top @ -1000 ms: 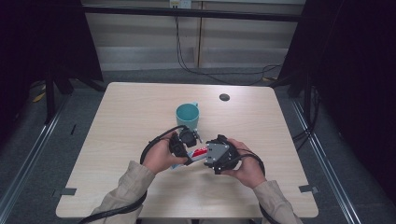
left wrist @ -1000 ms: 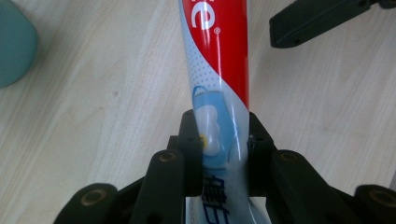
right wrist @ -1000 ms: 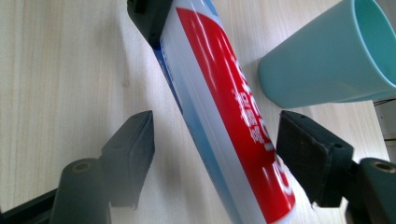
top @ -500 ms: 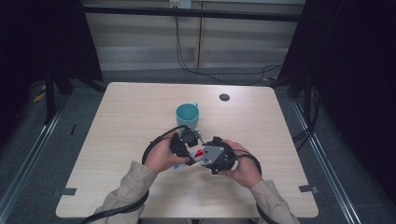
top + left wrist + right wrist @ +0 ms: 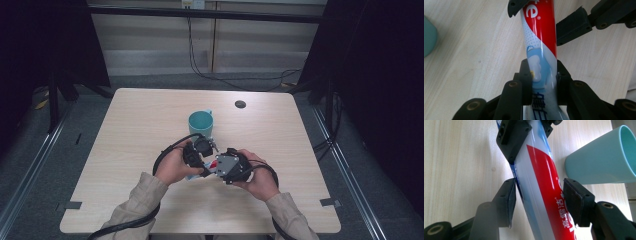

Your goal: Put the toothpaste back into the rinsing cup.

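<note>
Toothpaste tube (image 5: 541, 47), red, white and blue, hangs a little above the tabletop (image 5: 135, 130) between our two tools, close in front of us and just on our side of the teal cup (image 5: 201, 123). Left tool (image 5: 541, 75): its jaws are clamped on the tube's blue-printed part, pads pressed flat to both sides, the tube running straight out ahead of it. Right tool (image 5: 539, 202): its jaws straddle the red part further along; they have just been closing, yet a gap shows at each pad, the left one close to the tube's white edge and the right one standing off the red face, so we judge the tube not yet gripped there. In the high view the left tool (image 5: 196, 155) and right tool (image 5: 225, 167) sit nose to nose with a sliver of red between them. From the right tool's own view the cup lies just beyond and to the right of the tube, apart from it. Step in hand, as we read it: a hand-over or a two-handed hold, with the second grip still being made. Next move calls for the right tool to finish closing squarely on the tube body while the left holds firm; only once both pads bear should the left let go, lest the tube slip or swing toward the cup.
</note>
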